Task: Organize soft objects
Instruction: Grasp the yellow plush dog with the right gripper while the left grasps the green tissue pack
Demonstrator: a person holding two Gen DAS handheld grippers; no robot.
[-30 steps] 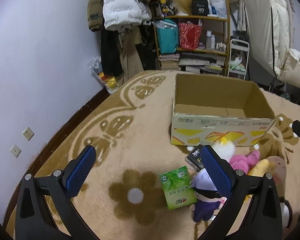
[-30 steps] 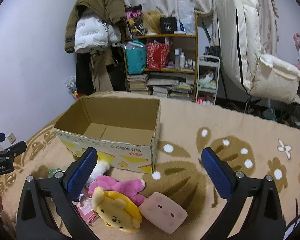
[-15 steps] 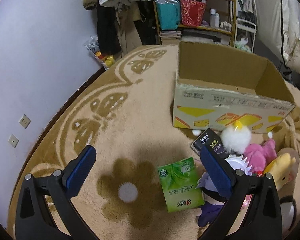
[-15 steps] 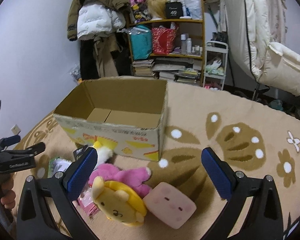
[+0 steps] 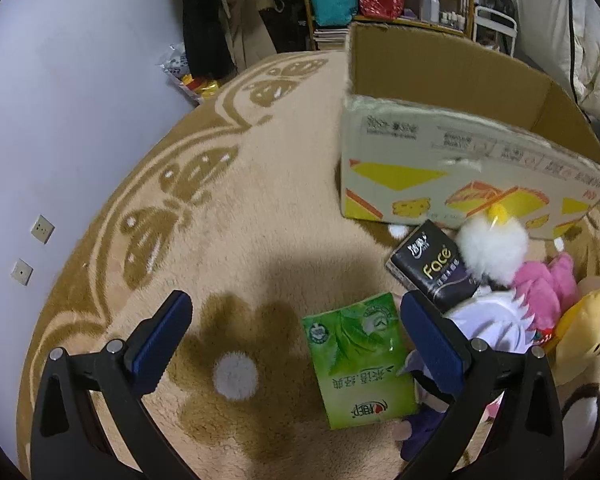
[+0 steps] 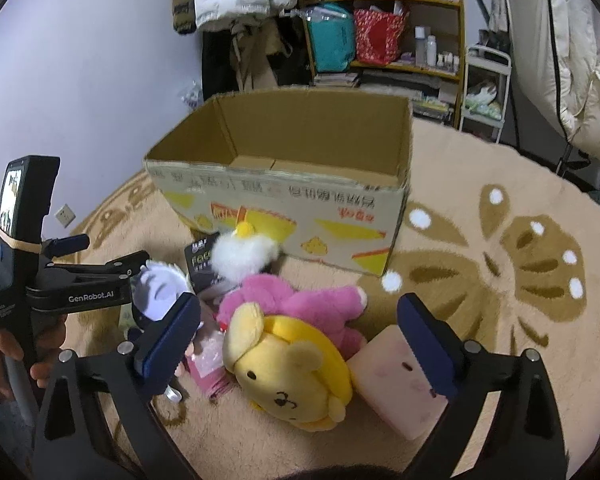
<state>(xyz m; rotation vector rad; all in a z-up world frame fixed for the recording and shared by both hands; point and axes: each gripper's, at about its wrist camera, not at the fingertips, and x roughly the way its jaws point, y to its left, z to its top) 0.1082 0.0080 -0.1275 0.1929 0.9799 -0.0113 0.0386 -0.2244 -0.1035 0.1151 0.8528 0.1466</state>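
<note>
Both grippers have their fingers spread wide and hold nothing. I see the left gripper (image 5: 296,332) tilted down at the carpet (image 5: 240,216), its blue pads on either side of a brown flower motif, with the green tissue pack (image 5: 360,364) just inside the right pad. The right gripper (image 6: 298,332) hangs over the toy pile, pitched forward and down.

Left wrist view only: the green tissue pack lies flat, its long axis running roughly away from the camera, its print upside down to me. Beyond it the black tissue pack (image 5: 434,266) lies tilted, long axis diagonal from upper left to lower right, touching the white fluffy toy (image 5: 492,246). A doll with white hair (image 5: 488,328) is partly hidden behind the right pad.

Right wrist view only: the person's hand (image 6: 4,354) grips the left gripper's handle at the left edge. The yellow bear plush (image 6: 292,364) lies on its side, face toward the camera, resting against the pink plush (image 6: 296,304), whose body stretches left to right. The pink square cushion (image 6: 400,384) touches the bear's right side.

The cardboard box (image 6: 284,200) stands open-topped behind the pile, long side facing me.
</note>
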